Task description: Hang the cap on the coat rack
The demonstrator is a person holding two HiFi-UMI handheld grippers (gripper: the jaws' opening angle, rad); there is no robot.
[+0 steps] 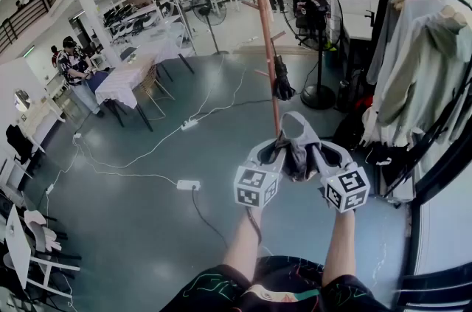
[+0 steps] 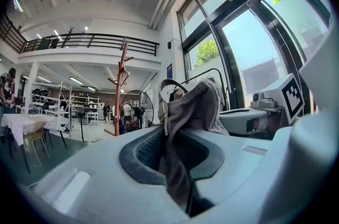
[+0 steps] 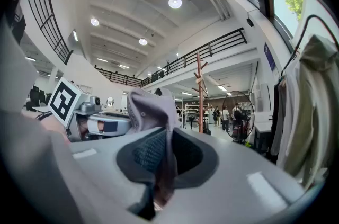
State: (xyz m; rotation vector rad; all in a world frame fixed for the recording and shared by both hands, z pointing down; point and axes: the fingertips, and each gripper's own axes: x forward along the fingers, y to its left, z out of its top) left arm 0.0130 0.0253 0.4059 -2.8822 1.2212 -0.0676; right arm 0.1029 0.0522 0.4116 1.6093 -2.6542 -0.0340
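Crosswise, cap (image 1: 296, 154) before coat rack (image 1: 264, 23)

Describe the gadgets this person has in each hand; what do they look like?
Both the left gripper and right gripper are rounded pale grey plastic shells, each carrying a white cube with black square markers. Their pads are dark and textured, in a dark oval recess. Forearms show no sleeves.
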